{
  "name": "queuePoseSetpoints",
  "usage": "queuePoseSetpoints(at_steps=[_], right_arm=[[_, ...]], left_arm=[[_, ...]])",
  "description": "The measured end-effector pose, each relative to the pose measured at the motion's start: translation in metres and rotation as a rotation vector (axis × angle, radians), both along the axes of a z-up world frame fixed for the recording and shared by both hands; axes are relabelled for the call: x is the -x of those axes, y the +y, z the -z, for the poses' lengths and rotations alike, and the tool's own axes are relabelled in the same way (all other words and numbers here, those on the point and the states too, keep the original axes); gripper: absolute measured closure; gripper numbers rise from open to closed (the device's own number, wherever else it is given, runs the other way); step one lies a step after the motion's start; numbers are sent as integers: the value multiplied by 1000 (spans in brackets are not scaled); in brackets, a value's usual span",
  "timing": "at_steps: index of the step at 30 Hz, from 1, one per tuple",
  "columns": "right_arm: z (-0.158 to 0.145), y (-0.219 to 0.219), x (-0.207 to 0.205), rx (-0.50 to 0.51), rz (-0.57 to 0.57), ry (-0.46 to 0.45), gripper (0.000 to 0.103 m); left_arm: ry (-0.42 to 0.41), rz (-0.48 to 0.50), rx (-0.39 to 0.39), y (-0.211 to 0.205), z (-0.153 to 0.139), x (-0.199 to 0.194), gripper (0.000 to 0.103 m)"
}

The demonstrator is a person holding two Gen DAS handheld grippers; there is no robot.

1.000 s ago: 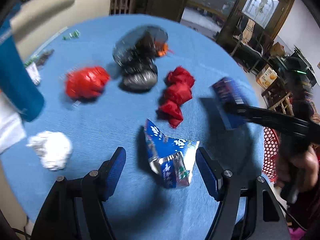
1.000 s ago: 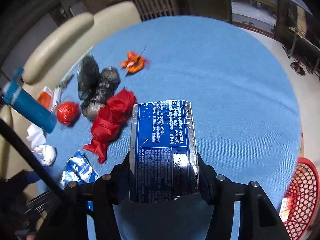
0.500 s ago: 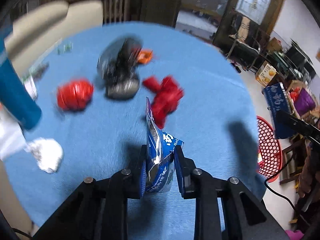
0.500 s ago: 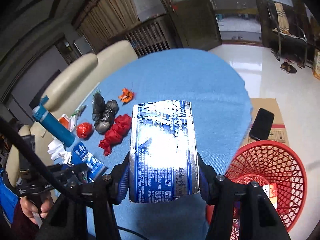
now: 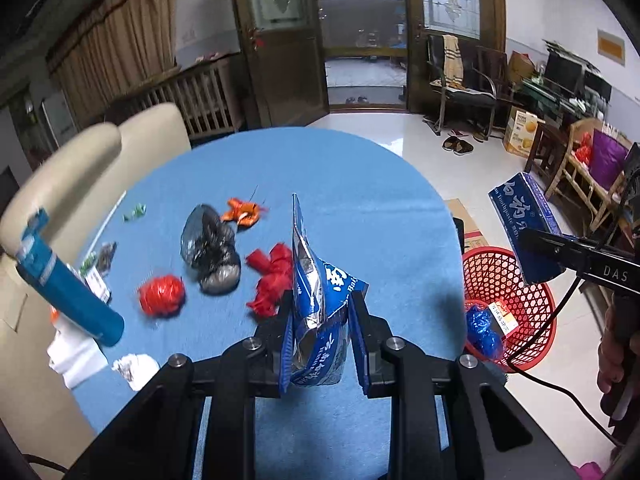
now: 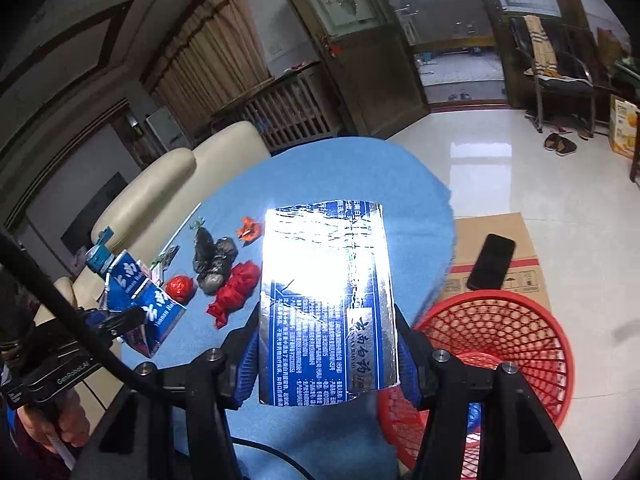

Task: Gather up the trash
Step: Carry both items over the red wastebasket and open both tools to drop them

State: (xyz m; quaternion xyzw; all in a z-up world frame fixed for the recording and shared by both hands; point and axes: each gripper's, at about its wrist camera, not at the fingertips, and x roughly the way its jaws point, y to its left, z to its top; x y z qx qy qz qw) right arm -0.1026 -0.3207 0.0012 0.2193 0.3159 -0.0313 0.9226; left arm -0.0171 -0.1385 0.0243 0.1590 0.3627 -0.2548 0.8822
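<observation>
My left gripper [image 5: 320,340] is shut on a torn blue foil wrapper [image 5: 316,280] and holds it upright above the blue round table [image 5: 360,200]. My right gripper [image 6: 326,360] is shut on a blue carton box [image 6: 324,292], held off the table's right edge above the red mesh basket [image 6: 520,340]. The box and right gripper also show in the left wrist view [image 5: 524,220], over the basket [image 5: 532,320]. The basket holds a blue wrapper [image 5: 480,328] and a small red packet.
On the table lie a red crumpled bag [image 5: 272,280], a red ball of plastic [image 5: 162,294], a black bag [image 5: 210,248], orange scraps [image 5: 244,212], a white paper wad [image 5: 134,368] and a blue bottle [image 5: 64,276]. A cardboard box with a phone [image 6: 490,262] sits beside the basket.
My left gripper closed on the blue wrapper and lifted it off the table. My right gripper carried the blue box off the table's right edge to above the red basket.
</observation>
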Motion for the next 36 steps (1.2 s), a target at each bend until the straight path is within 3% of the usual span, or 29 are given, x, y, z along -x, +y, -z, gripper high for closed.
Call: queuePoseSetpoints(at_steps=[13,36], right_arm=[[2,-38,22,-41,70,-1,43],[4,-97,49,-106,154,47,43]], left_arm=[[-75,45,-80,-49,-7,13,76],[-90,142,-132,-117,3,18,76]])
